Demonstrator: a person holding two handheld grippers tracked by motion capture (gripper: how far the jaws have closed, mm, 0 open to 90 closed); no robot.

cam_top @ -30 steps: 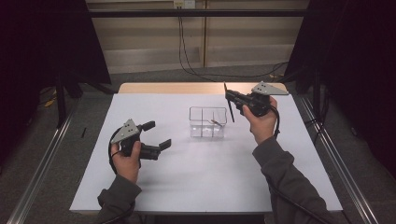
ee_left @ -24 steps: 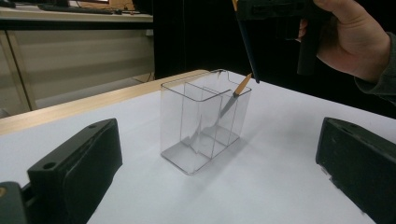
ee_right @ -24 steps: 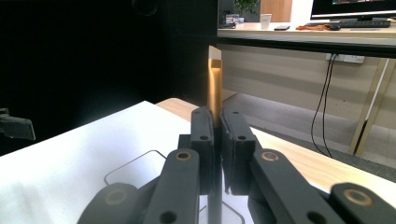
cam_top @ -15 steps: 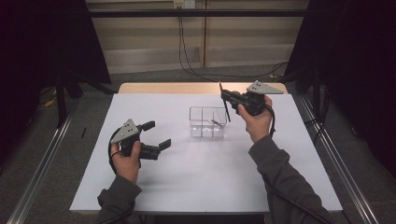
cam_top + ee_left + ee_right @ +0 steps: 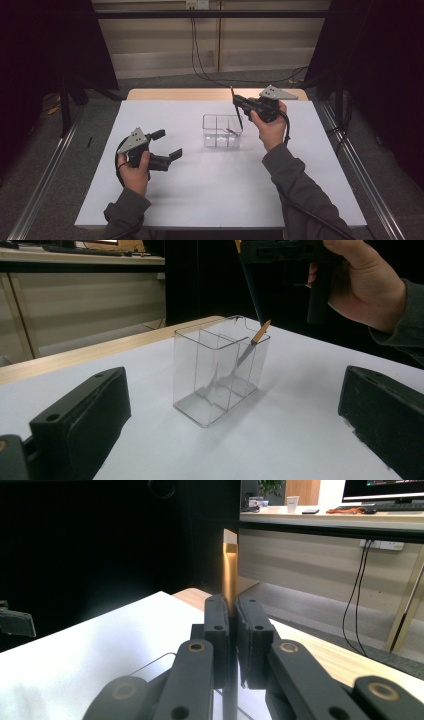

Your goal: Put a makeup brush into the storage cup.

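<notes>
White-covered tabletop [image 5: 215,200] with a bare wooden strip along its far edge, a clear compartmented plastic holder [image 5: 222,131] standing directly on it near centre, toward the far side.

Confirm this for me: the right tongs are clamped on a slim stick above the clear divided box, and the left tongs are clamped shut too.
Not quite. The left tongs stand open with nothing between them, as the left gripper view shows. The rest holds: the right tongs are clamped on the slim stick above the clear divided box.
</notes>
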